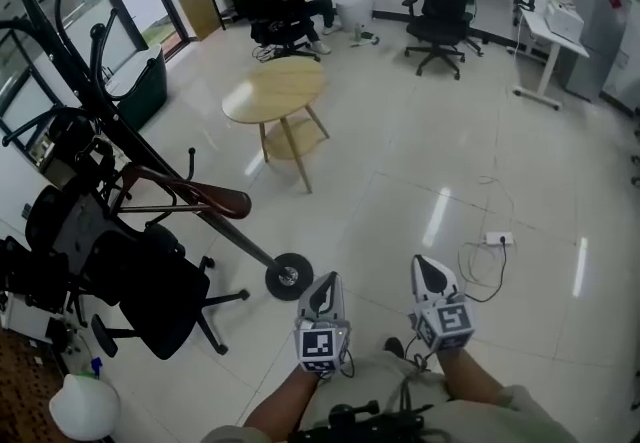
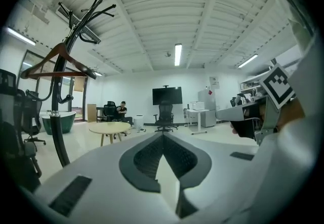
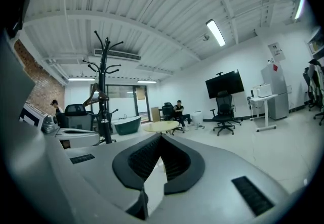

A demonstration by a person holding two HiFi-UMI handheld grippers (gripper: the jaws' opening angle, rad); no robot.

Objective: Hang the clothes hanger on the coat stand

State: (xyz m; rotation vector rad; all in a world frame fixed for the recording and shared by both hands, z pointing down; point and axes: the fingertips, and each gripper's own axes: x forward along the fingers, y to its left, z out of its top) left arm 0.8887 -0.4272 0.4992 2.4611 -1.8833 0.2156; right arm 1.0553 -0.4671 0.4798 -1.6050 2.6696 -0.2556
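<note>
A brown wooden hanger (image 1: 193,195) hangs on the black coat stand (image 1: 120,136), whose round base (image 1: 288,277) rests on the floor just ahead of me. My left gripper (image 1: 327,285) is held low beside that base, shut and empty. My right gripper (image 1: 433,273) is level with it to the right, also shut with nothing held. In the left gripper view the hanger (image 2: 54,64) sits on a branch of the stand (image 2: 59,132) at the left, beyond the closed left gripper (image 2: 163,138). The right gripper view shows the stand (image 3: 103,96) with the hanger (image 3: 96,96) further off, past the closed right gripper (image 3: 161,139).
A black office chair (image 1: 150,283) stands close to the stand on the left. A round wooden table (image 1: 277,91) is in mid-room. A power strip with cable (image 1: 497,238) lies on the floor at right. A person sits at the back, near more chairs and a white desk (image 1: 545,31).
</note>
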